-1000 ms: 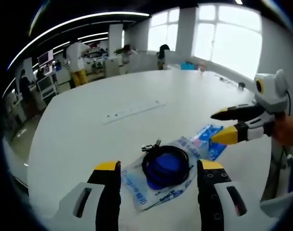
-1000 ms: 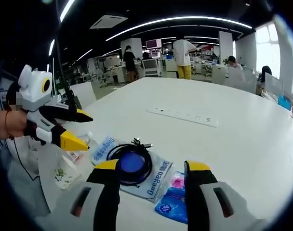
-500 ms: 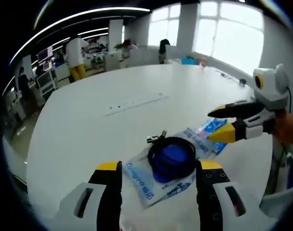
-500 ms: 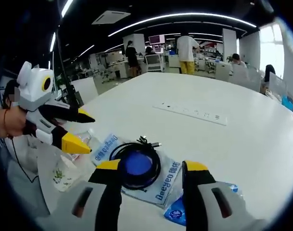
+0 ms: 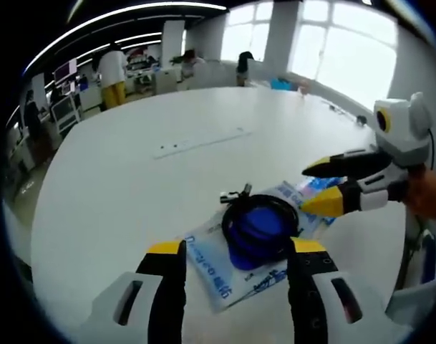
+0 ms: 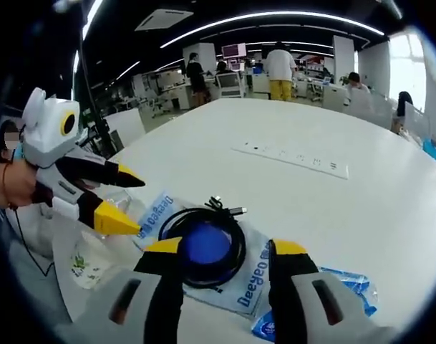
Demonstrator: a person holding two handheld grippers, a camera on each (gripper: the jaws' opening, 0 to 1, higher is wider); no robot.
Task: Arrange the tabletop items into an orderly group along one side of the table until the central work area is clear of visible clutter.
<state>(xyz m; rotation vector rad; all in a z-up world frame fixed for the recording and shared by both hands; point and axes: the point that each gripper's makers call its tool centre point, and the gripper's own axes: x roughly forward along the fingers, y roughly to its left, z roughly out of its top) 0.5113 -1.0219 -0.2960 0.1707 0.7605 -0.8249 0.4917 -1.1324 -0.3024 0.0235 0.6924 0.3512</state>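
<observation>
A black cable coil (image 5: 259, 226) lies on a blue disc inside a clear printed bag (image 5: 218, 269) on the white table (image 5: 132, 186). A blue packet (image 5: 316, 188) rests at its far right edge. My left gripper (image 5: 237, 247) hovers open just short of the bag, nothing between its fingers. My right gripper (image 5: 312, 188) comes in from the right, open, over the blue packet. In the right gripper view the coil (image 6: 203, 240) sits just ahead of my open right gripper (image 6: 226, 247), the blue packet (image 6: 346, 287) is at the lower right, and the left gripper (image 6: 137, 206) stands open at the left.
A long white power strip (image 5: 200, 142) (image 6: 296, 158) lies further out on the table. A crumpled clear plastic bag (image 6: 89, 258) sits at the near table edge under the left gripper. People and desks stand far behind the table.
Both views have shifted a little. The coil now looks larger in the right gripper view and sits higher in the left gripper view. The items look unmoved and both grippers stay open.
</observation>
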